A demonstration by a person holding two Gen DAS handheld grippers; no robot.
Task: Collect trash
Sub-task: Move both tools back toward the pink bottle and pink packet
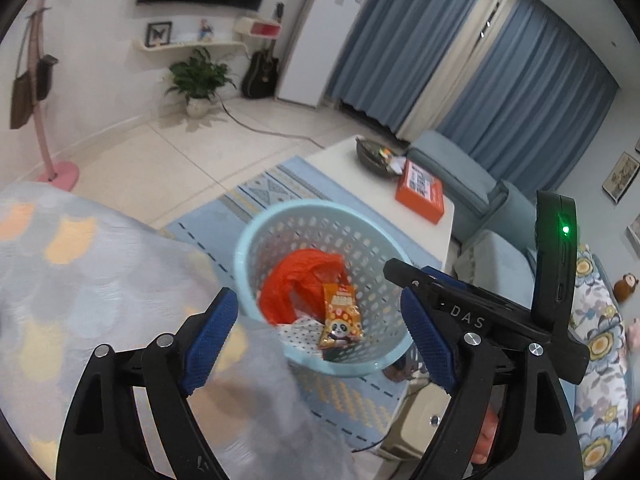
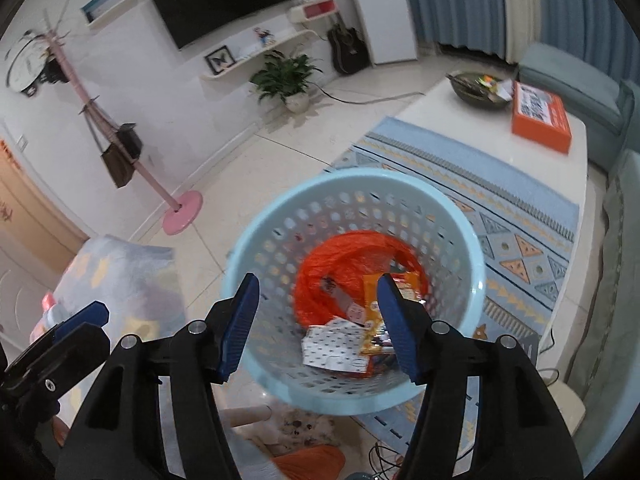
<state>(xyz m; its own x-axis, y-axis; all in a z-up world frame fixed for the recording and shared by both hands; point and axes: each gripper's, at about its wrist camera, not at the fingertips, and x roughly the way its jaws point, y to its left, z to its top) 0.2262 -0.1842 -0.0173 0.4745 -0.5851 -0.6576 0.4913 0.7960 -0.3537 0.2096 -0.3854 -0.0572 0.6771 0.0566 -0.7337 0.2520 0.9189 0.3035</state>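
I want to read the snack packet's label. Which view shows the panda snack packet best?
The left wrist view: the panda snack packet lies face-up and unobstructed in the light blue basket. In the right wrist view a tool finger covers part of it.

I see a tiled floor (image 2: 248,168) carrying a patterned blue rug (image 2: 520,216), with a pale blue basket (image 2: 476,280) over it. A pink coat stand (image 2: 182,212) and a potted plant (image 2: 286,76) stand on the tiles. A white table (image 2: 576,148) bears an orange box (image 2: 540,118) and a dark bowl (image 2: 476,88).
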